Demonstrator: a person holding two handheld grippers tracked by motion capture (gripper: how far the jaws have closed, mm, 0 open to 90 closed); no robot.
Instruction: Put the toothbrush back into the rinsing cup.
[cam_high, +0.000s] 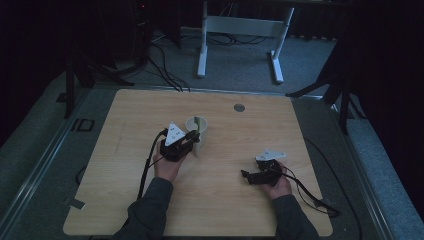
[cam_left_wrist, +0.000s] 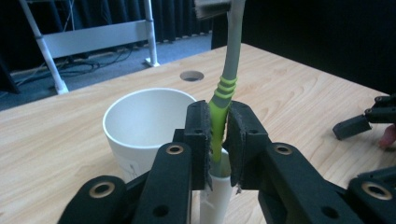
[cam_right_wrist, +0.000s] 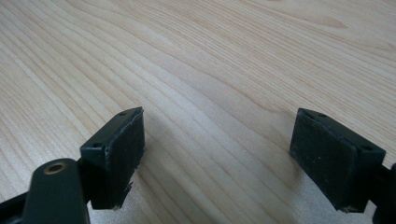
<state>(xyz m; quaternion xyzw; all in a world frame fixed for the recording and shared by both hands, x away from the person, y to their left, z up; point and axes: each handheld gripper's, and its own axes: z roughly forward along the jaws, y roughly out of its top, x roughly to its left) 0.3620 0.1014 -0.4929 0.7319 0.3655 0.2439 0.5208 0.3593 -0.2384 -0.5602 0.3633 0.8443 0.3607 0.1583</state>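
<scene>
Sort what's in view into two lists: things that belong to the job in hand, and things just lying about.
In the job:
- toothbrush, green and grey, between the jaws of the left gripper
- white cup
- a narrower white tube beside the cup, with the toothbrush's lower end in it

Lying about:
- right gripper, open over bare table
- round hole in the tabletop
- white desk frame behind

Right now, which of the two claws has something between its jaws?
The left claw, beside the white cup: a green-and-grey toothbrush handle stands between its jaws. The right claw gapes over bare table.

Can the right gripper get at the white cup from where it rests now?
Probably yes: bare tabletop lies between the right gripper, jaws open, and the white cup, though the left gripper crowds the cup's near side.
</scene>
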